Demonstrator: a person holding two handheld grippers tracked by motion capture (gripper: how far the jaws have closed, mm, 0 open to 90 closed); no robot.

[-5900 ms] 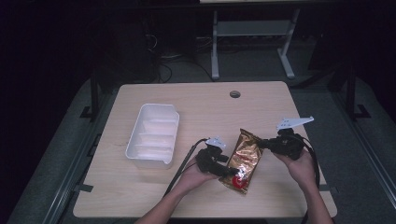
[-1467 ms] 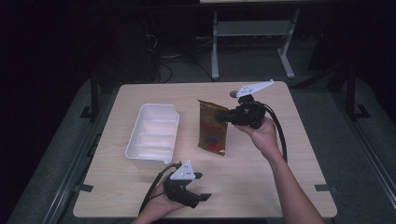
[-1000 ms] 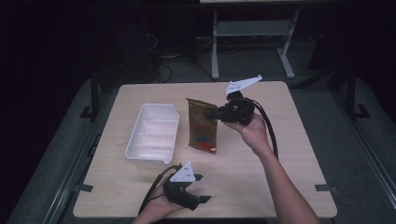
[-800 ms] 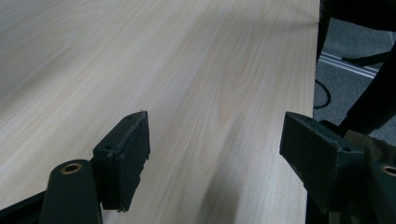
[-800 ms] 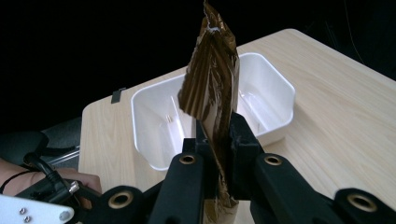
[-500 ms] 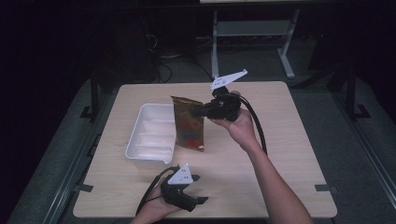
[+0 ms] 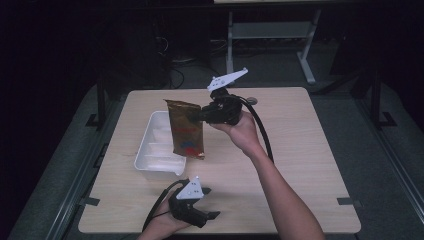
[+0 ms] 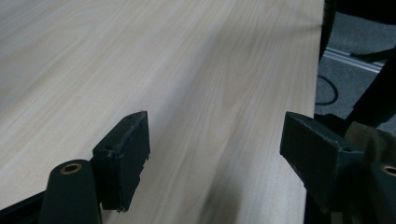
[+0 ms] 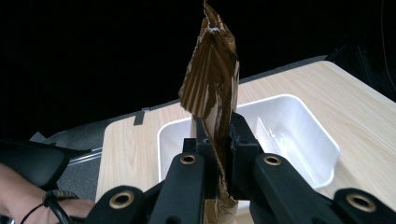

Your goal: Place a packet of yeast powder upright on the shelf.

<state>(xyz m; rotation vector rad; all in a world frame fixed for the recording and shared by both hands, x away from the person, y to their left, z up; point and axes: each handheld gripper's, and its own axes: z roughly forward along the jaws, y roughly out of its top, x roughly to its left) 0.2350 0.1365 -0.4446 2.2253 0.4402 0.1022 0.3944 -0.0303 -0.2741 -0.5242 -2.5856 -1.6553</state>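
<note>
A brown foil snack bag [image 7: 187, 129] with red print hangs upright in the air over the right edge of the white tray [image 7: 150, 150]. My right gripper [image 7: 196, 116] is shut on the bag's upper right side, and the person's right hand holds it up above the table. In the right gripper view the crinkled bag [image 9: 212, 79] is pinched between the two black jaws, with the tray [image 9: 308, 140] below and beyond it. My left gripper [image 7: 207, 202] rests near the table's front edge. Its jaws stand wide apart over bare wood [image 8: 210, 116], nothing between them.
The light wooden table [image 7: 310, 150] has a round cable hole at the back. The tray is divided into compartments. A metal-framed stand [image 7: 270, 35] and cables lie on the dark floor behind the table. The right forearm [image 7: 280, 195] crosses the table's front right.
My right gripper has carried the bag leftward and slightly up, from the table's middle right to above the tray's right edge. The left gripper has stayed by the front edge.
</note>
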